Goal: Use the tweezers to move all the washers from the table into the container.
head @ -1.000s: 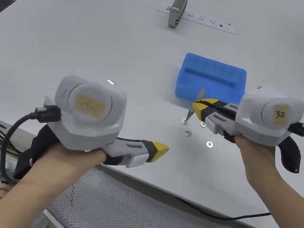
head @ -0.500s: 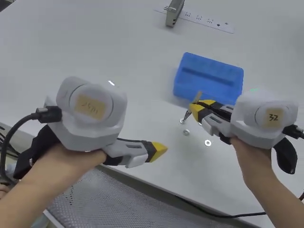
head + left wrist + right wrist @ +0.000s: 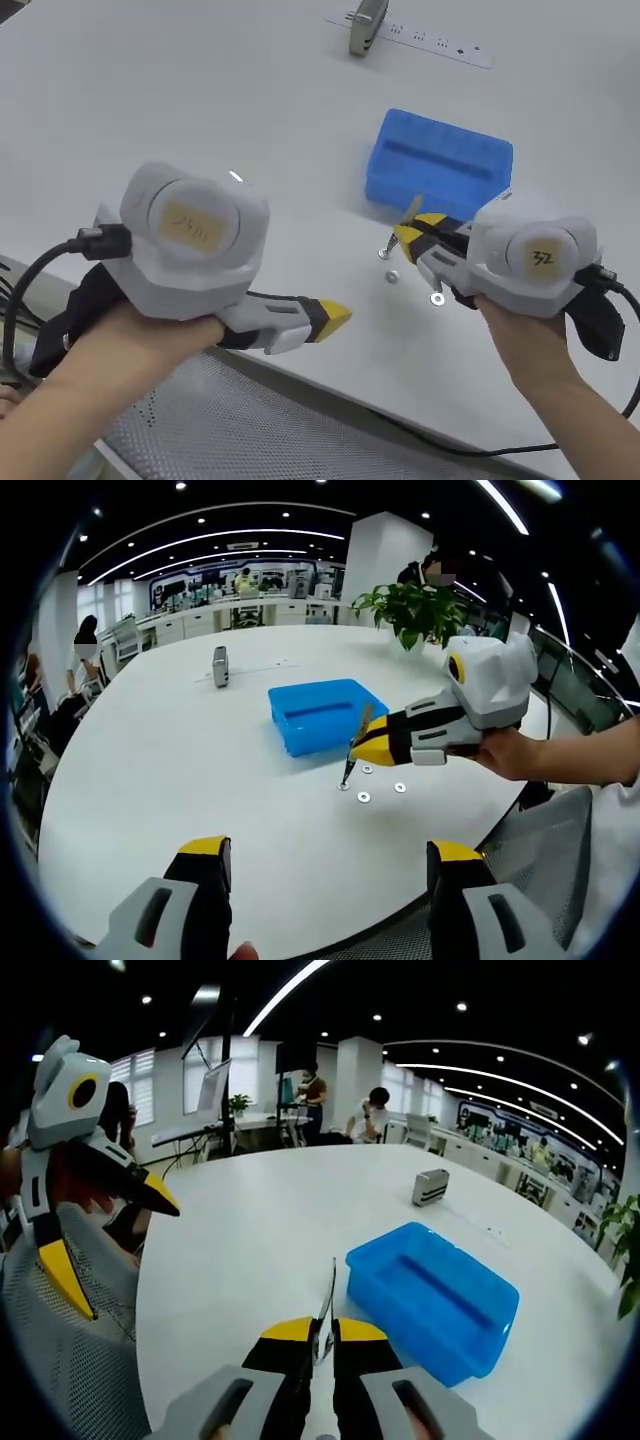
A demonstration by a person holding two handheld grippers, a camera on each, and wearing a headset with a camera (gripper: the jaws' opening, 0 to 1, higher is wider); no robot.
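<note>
Right gripper (image 3: 318, 1332), clamped on the tweezers (image 3: 352, 752), has shifted inward and down over the last second. The tips now rest at the washer (image 3: 344, 786) directly ahead of it. Three other washers (image 3: 364, 797) lie on the table (image 3: 200, 80) just beneath its jaws. The container (image 3: 440, 165) stands just beyond the tips. Left gripper (image 3: 330, 848), well to its side, is spread and empty. Assessment: a pick is being lined up, with no washer lifted yet.
</note>
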